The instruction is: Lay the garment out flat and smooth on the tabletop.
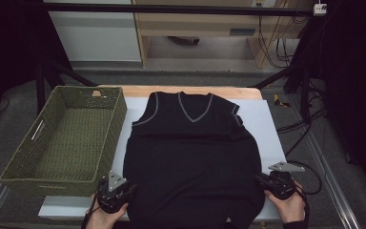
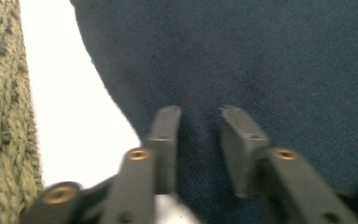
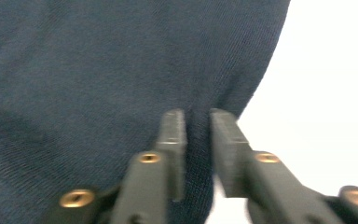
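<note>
While the dark vest (image 1: 190, 152) lies flat on the white mat (image 1: 267, 124), the left gripper (image 2: 199, 122) pinches a fold of its hem edge between narrow jaws, basket (image 1: 66, 138) just off to its side. Right gripper (image 3: 196, 122) pinches the opposite edge the same way.

The dark vest (image 1: 190, 157) covers the middle of the tabletop (image 1: 267, 124), leaving bare strips along its right side and a narrow lane on its left. That left lane is hemmed by the green woven basket (image 1: 66, 138), whose tall wall stands just beside the left tool (image 1: 124, 191); the basket's inside is open from above
</note>
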A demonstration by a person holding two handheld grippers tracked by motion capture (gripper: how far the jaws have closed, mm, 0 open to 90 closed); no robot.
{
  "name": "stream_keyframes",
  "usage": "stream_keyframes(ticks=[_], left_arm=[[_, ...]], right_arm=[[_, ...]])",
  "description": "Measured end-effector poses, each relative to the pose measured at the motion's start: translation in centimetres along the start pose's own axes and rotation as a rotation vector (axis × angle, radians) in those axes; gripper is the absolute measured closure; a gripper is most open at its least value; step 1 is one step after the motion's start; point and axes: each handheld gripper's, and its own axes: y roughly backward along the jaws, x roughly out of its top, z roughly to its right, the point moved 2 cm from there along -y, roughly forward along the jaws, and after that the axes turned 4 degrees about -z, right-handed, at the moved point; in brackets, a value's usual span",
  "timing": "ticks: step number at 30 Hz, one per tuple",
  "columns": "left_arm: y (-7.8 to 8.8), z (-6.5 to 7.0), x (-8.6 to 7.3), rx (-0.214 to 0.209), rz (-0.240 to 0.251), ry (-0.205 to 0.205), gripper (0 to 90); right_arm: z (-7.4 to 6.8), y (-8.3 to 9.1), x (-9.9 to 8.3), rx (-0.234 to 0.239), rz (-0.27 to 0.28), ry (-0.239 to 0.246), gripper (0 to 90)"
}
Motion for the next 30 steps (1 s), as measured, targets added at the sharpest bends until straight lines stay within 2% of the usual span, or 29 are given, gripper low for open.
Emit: stream_keyframes(ticks=[1,2,8,11,12,14,16,17,20,23,24,25,26,27,29,30], left_arm=[[0.0,0.0,0.0,-0.01,-0.003,0.004,82.8],[0.0,-0.1,0.1,-0.015,-0.006,0.006,86.4],[0.4,-0.5,0.0,-0.046,-0.014,0.018,88.6],[0.7,-0.5,0.0,-0.041,0.009,0.025,87.5],[0.8,-0.5,-0.1,-0.036,0.01,0.037,85.1],[0.8,-0.5,-0.4,-0.028,0.019,0.067,66.3],[1.1,-0.4,-0.8,-0.034,0.028,0.092,57.5],[1.3,-0.4,-1.0,-0.027,0.035,0.092,53.6],[1.1,-0.3,-1.3,-0.02,0.012,0.091,48.1],[0.9,-0.4,-1.3,-0.02,0.015,0.1,47.4],[0.9,-0.4,-1.3,-0.014,0.013,0.099,48.2],[1.0,-0.4,-1.3,-0.002,0.002,0.095,53.2],[1.0,-0.4,-1.3,-0.002,0.001,0.092,58.6],[1.0,-0.5,-1.2,-0.001,-0.001,0.082,61.6],[0.9,-0.4,-1.1,-0.027,0.005,0.054,75.9],[0.9,-0.3,-1.1,-0.03,-0.002,0.044,81.8]], right_arm=[[-0.1,0.0,0.0,0.011,-0.004,0.0,84.2],[-0.2,0.0,0.1,0.011,-0.002,0.007,86.1],[-0.3,0.4,0.1,0.042,-0.002,0.016,87.6],[-0.2,0.7,0.1,0.042,0.011,0.004,87.3],[-0.1,0.8,0.1,0.045,0.009,0.0,87.0],[0.0,0.7,0.0,0.043,0.023,0.0,83.2],[0.1,0.7,-0.1,0.045,0.03,-0.018,70.6],[0.2,0.7,-0.1,0.037,0.043,-0.02,64.3],[0.5,0.7,-0.1,0.013,0.068,-0.039,51.8],[0.6,0.4,-0.2,0.008,0.055,-0.041,51.1],[0.5,0.3,-0.3,0.014,0.042,-0.041,54.5],[0.4,0.1,-0.3,0.03,0.018,-0.037,58.4],[0.2,-0.1,-0.3,0.032,0.021,-0.028,61.5],[0.1,-0.1,-0.3,0.038,0.014,-0.023,70.8],[-0.4,-0.1,-0.1,0.073,-0.008,-0.017,82.9],[-0.6,-0.2,-0.1,0.078,-0.007,-0.014,84.3]])
